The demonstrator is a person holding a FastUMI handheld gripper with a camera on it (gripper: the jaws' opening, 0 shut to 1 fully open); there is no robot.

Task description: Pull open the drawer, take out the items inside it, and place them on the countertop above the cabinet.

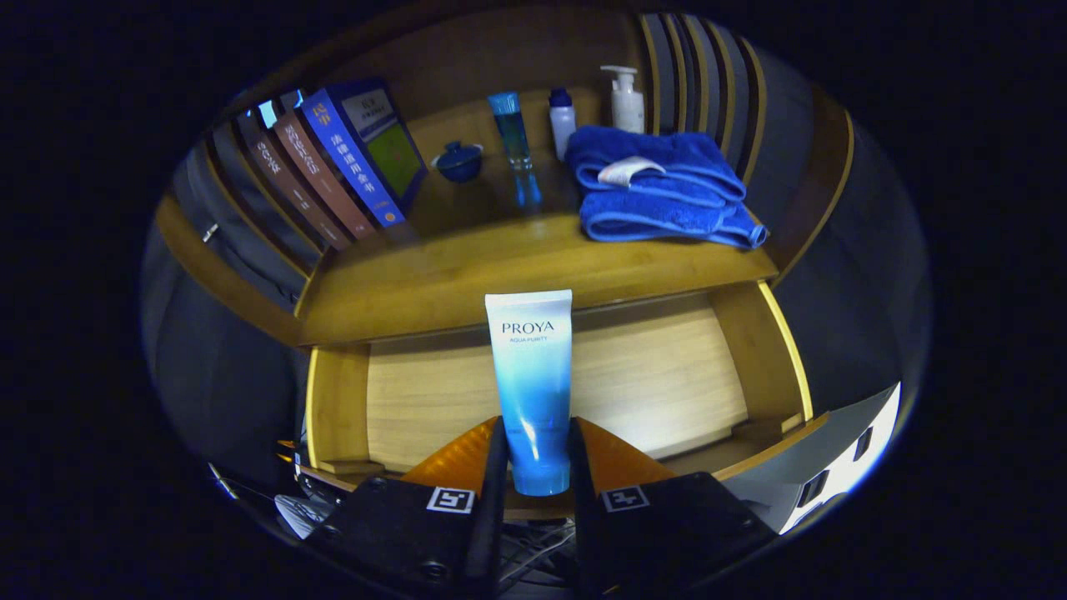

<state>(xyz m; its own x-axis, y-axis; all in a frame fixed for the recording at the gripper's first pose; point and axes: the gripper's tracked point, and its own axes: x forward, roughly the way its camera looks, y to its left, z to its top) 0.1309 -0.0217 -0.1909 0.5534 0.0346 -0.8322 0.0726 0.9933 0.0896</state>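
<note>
Gripper view: the gripper [533, 454] is clamped on the blue tube [531, 387], both fingers pressing its lower end, held above the open drawer [658, 375] (apparently emptied). Removal done; next, carry it up onto the countertop [500, 267], clear of the folded towel [658, 187]

The soft squeeze tube [531, 383] held tight between both fingers of the gripper [533, 454] is white at one end and turns bright blue toward its cap. The open wooden drawer [658, 375] is pale yellow-brown inside. The folded fluffy towel [658, 187] is deep blue. The small round lidded bowl [458, 161] is dark blue.
</note>
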